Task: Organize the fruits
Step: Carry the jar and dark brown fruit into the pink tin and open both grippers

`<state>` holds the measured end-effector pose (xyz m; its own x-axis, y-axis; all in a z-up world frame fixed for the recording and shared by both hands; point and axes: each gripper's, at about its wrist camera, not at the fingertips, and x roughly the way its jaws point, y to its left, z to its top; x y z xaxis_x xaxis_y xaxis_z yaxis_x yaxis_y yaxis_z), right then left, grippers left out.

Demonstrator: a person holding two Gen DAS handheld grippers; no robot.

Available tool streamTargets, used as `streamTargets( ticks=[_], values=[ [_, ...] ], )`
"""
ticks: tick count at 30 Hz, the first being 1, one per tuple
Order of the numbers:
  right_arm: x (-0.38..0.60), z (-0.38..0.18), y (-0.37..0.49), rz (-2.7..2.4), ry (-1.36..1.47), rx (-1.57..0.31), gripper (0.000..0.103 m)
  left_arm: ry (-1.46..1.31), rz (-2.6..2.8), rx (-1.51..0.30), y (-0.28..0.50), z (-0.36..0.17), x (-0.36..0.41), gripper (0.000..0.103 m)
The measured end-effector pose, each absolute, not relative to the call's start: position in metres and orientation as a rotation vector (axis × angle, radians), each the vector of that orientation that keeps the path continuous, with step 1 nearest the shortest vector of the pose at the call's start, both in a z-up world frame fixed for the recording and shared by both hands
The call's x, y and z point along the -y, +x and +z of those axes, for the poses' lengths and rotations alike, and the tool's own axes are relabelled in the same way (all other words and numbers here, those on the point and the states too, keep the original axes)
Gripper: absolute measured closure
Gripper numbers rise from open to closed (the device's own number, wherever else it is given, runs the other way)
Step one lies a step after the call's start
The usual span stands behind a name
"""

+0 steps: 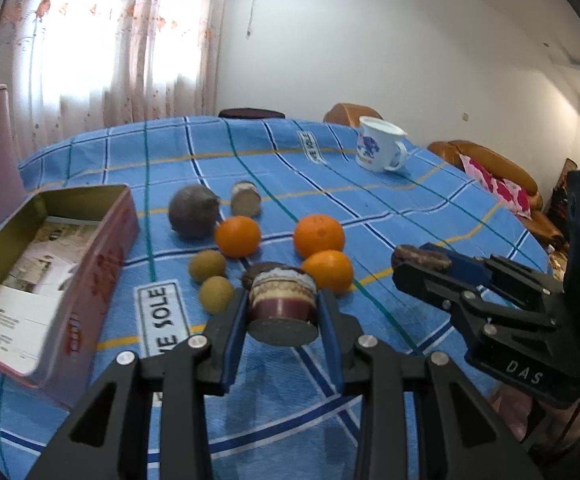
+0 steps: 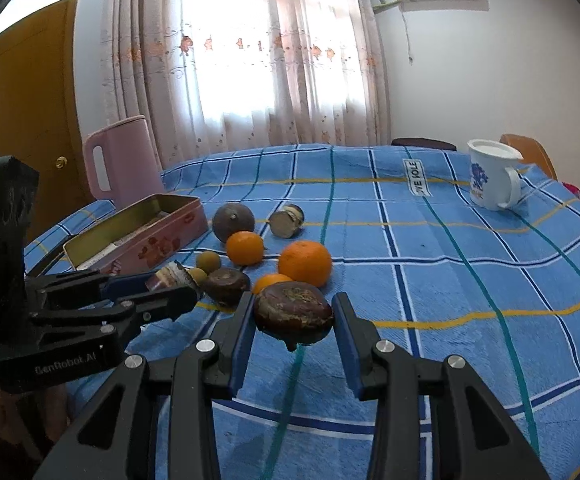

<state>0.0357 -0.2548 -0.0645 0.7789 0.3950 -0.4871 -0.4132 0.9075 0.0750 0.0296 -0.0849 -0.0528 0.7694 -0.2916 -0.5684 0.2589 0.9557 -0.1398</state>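
My left gripper is shut on a cut brown fruit piece with a pale, layered top, held just above the cloth. My right gripper is shut on a dark brown round fruit; it shows at the right of the left wrist view. On the blue checked cloth lie three oranges, two small yellow-green fruits, a large purple-brown fruit and another cut piece. One more dark brown fruit rests near the left gripper.
An open pink tin box with papers inside sits at the left. A pink jug stands behind it. A white mug stands at the far right. Chairs and a sofa lie beyond the table edge.
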Motion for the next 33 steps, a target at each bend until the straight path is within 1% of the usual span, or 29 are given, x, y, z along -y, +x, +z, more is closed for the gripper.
streamTargets(
  ticks=[16, 33],
  values=[
    [0.211, -0.04, 0.035, 0.513, -0.107, -0.45, 0.063, -0.041, -0.186, -0.51, 0.018, -0.032, 0.052, 0.067],
    [0.167, -0.018, 0.045, 0.586, -0.174, -0.403, 0.063, -0.061, -0.088, -0.47, 0.019, -0.022, 0.012, 0.067]
  ],
)
